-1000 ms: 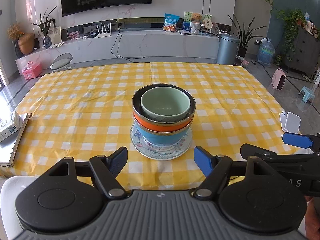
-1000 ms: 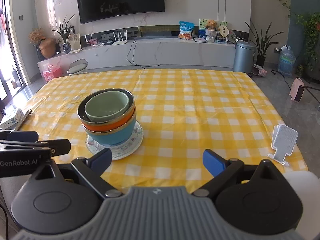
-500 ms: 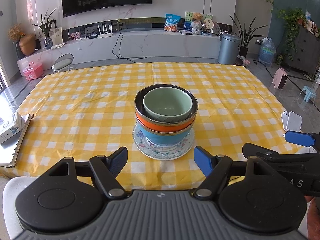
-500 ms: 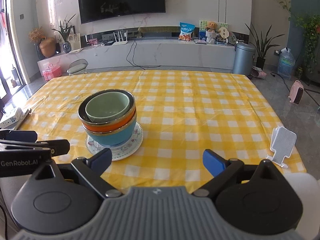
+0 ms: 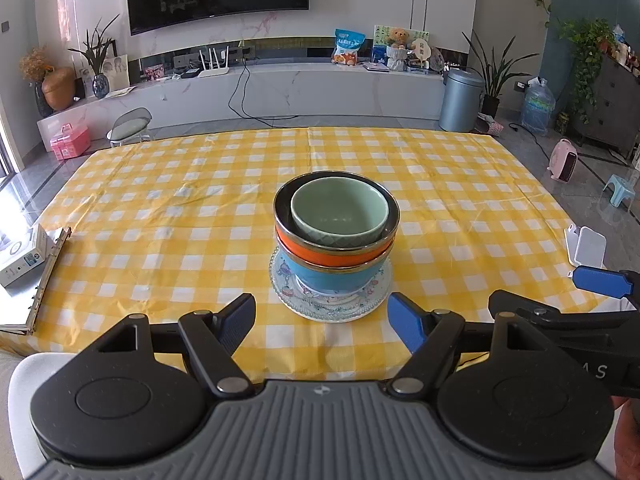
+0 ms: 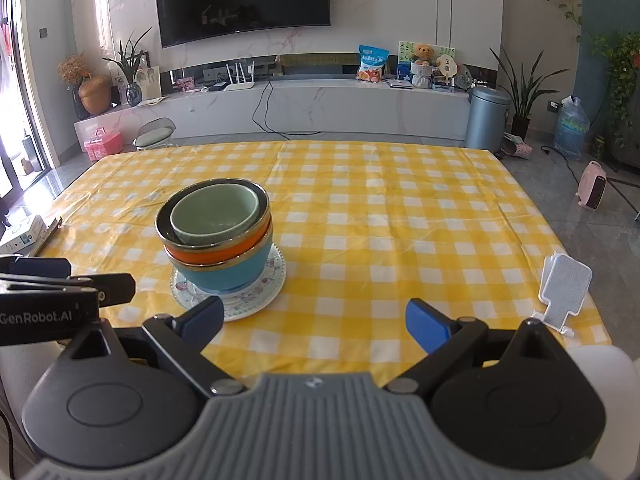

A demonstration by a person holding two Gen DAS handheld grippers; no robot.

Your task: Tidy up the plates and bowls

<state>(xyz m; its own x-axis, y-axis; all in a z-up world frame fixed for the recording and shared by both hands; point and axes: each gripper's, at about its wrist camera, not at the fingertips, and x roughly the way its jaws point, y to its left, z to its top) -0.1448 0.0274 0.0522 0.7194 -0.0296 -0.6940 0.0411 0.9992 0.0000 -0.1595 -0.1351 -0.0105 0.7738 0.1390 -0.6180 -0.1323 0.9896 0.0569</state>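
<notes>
Left wrist view
Left tool (image 5: 322, 320): fingers spread wide, gripping nothing, held low at the near edge of the table.
Table (image 5: 160, 216): covered by a yellow-and-white checked cloth.
Plate (image 5: 286, 286): patterned, flat on the cloth, just beyond the gap between the tool's fingers.
Blue bowl (image 5: 320, 276): stands upright on the plate.
Orange bowl (image 5: 316, 254): nested in the blue bowl, gold rim showing.
Green bowl (image 5: 340, 216): sits inside the orange bowl, topmost in the stack.
Right tool (image 5: 560, 300): seen from the side at the right edge, one blue fingertip forward, holding nothing.
Ring binder (image 5: 44, 280): open at the left table edge, with a small white box (image 5: 20, 254) beside it.
White stand (image 5: 586, 246): at the right table edge.

Right wrist view
Right tool (image 6: 314, 320): fingers wide apart, empty, low over the near table edge.
Stack: plate (image 6: 264, 296), blue bowl (image 6: 228, 274), orange bowl (image 6: 216, 254) and green bowl (image 6: 212, 212) sit left of centre, beyond the tool's left finger.
Left tool (image 6: 68, 286): enters from the left edge, near the plate but apart from it.
White stand (image 6: 564, 288): upright near the table's right corner.
</notes>
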